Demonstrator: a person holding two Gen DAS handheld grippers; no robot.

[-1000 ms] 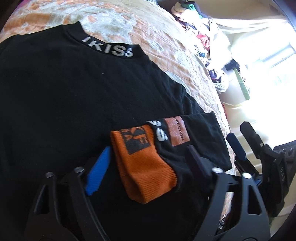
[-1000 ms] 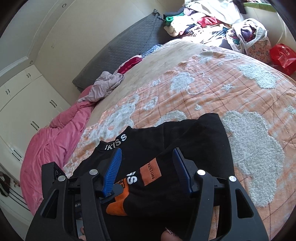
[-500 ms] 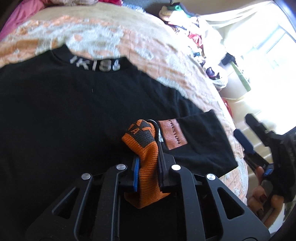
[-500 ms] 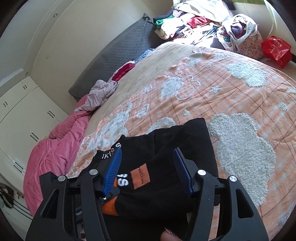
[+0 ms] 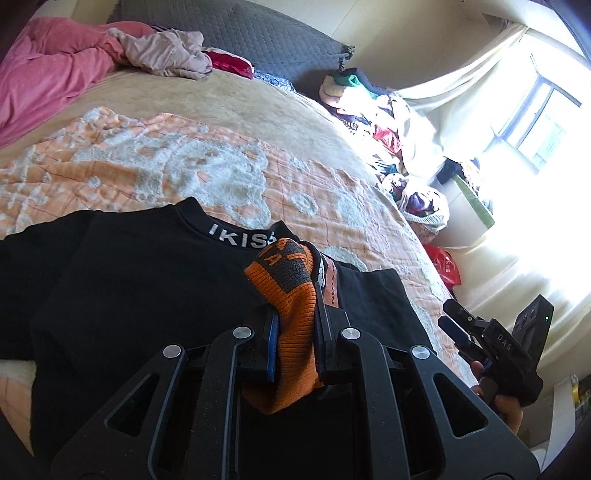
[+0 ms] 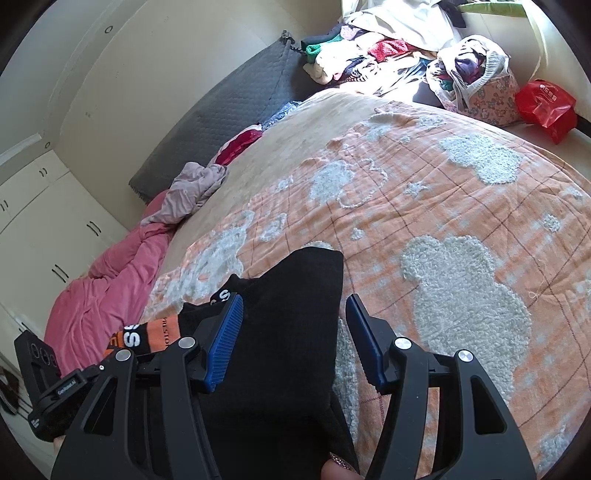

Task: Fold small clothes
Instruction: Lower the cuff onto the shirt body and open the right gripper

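Note:
A black T-shirt point(image 5: 147, 280) with a lettered collar point(image 5: 240, 238) lies spread on the orange and white bedspread point(image 5: 184, 158). My left gripper point(image 5: 295, 321) is shut on the orange ribbed cuff of an orange and black sock point(image 5: 291, 273), held up above the shirt. The sock's lettered orange part point(image 6: 155, 332) shows at the left of the right wrist view. My right gripper point(image 6: 295, 332) stands open over black cloth point(image 6: 295, 288) that lies between its blue pads point(image 6: 225, 343). In the left wrist view, the right gripper point(image 5: 458, 328) is off to the right.
A pink blanket point(image 5: 40, 74) and a crumpled pale garment point(image 5: 166, 55) lie by the grey headboard point(image 5: 258, 33). A clothes pile point(image 6: 369, 55), a full patterned bag point(image 6: 476, 81) and a red bag point(image 6: 546, 107) sit beyond the bed's far edge. White wardrobes point(image 6: 33, 229) stand left.
My left gripper closed on the orange cuff and lifted it off the shirt, tilting upward. The right gripper stayed nearly still and open.

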